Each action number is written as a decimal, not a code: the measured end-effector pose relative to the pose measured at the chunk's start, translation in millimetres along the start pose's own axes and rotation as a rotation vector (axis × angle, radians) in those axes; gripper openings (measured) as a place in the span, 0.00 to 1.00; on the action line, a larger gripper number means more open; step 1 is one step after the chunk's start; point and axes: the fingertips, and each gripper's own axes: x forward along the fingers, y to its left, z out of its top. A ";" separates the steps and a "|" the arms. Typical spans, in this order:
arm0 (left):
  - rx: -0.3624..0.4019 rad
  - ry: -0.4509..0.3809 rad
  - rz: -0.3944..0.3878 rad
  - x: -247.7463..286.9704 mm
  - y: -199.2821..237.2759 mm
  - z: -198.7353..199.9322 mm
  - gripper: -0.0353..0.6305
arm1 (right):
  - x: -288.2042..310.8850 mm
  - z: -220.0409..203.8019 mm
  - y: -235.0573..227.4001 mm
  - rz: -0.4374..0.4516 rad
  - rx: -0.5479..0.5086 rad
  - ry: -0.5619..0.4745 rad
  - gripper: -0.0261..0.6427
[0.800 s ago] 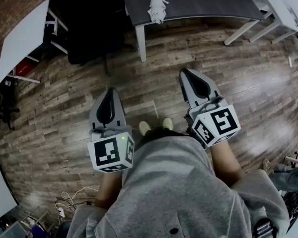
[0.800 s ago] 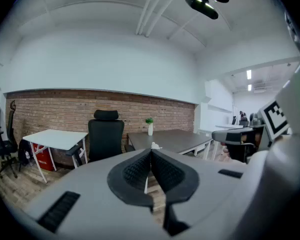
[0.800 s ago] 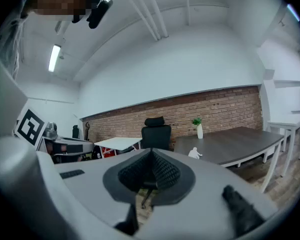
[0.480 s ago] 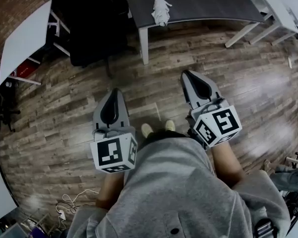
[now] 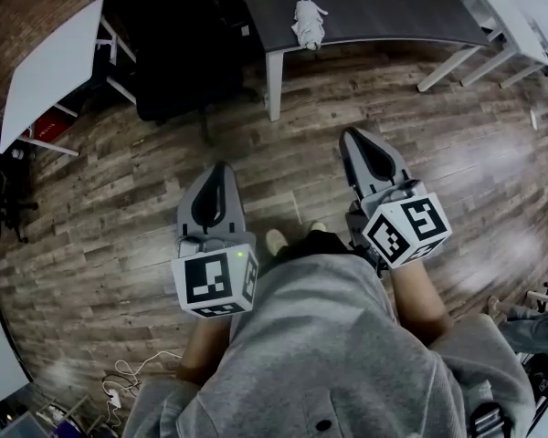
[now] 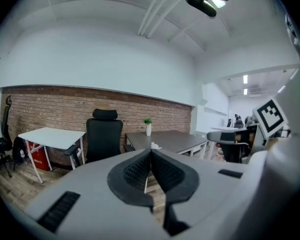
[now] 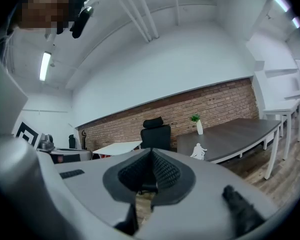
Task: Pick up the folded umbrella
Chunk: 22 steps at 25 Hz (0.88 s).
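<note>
Hand-held gripper left [image 5: 219,170] and right [image 5: 352,137]: both closed, empty. Folded umbrella [image 5: 308,21] well apart, near tabletop [image 5: 402,7] edge. Risk: pushing it off if jaws unopened.

Folded umbrella [image 5: 308,21] on near edge of desk [image 5: 393,7] — chair [image 5: 178,53] to its left

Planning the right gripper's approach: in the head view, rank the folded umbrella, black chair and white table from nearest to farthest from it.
From the right gripper:
1. Folded umbrella, ahead, at the near edge of the dark table.
2. Black chair, ahead and to the left.
3. White table, far left.
</note>
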 end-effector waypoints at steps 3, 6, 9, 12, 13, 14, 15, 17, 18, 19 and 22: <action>-0.002 -0.002 -0.006 -3.7 3.9 0.1 0.07 | 1.0 1.5 9.5 0.006 -0.022 0.003 0.08; -0.007 0.000 -0.010 -5.5 7.8 -0.5 0.07 | 2.0 3.0 15.1 0.003 -0.040 0.010 0.08; -0.009 0.000 -0.015 -4.7 9.8 -1.6 0.07 | 3.8 2.9 16.8 0.003 -0.046 0.008 0.08; -0.013 0.002 -0.018 -4.2 9.2 -3.0 0.07 | 3.2 0.7 17.5 0.005 -0.059 0.016 0.08; -0.017 0.002 -0.020 -4.0 9.2 -2.9 0.07 | 3.7 0.3 17.5 0.007 -0.063 0.017 0.08; -0.021 0.001 -0.021 -3.9 9.6 -2.5 0.07 | 4.8 0.0 17.6 0.009 -0.065 0.017 0.08; -0.024 0.000 -0.020 -3.8 10.4 -2.4 0.07 | 6.5 -0.5 17.7 0.010 -0.066 0.017 0.08; -0.026 0.001 -0.017 -3.5 12.6 -3.2 0.07 | 9.8 -1.6 18.8 0.014 -0.066 0.020 0.08; -0.026 0.003 -0.015 -2.7 13.7 -3.6 0.07 | 11.6 -1.9 19.6 0.017 -0.069 0.022 0.08; -0.026 0.004 -0.013 -1.3 14.8 -3.5 0.07 | 13.6 -1.8 20.2 0.020 -0.075 0.025 0.08; -0.022 0.003 -0.010 5.3 15.3 -1.2 0.07 | 19.0 -1.8 17.9 0.024 -0.091 0.035 0.08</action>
